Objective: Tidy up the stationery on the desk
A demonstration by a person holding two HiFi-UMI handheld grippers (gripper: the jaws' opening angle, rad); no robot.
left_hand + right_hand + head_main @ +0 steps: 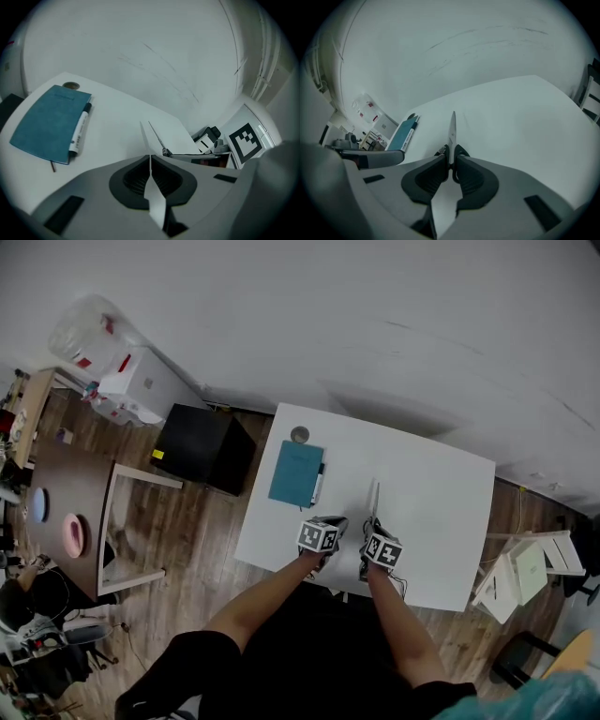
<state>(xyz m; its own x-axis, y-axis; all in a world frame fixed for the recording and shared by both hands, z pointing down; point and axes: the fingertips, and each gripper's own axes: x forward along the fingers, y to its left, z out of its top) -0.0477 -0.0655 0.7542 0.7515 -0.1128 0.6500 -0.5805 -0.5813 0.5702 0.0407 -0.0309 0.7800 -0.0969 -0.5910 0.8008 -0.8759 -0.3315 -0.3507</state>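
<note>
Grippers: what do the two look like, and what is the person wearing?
The left gripper and right gripper match: light grey bodies, black ribbed pads, and a cube of black-and-white square markers on each. The forearms are unsleeved; the clothes are black.

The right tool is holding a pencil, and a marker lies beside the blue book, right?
No: the right tool holds scissors, not a pencil; the right gripper view shows it. The marker does lie beside the blue book.
</note>
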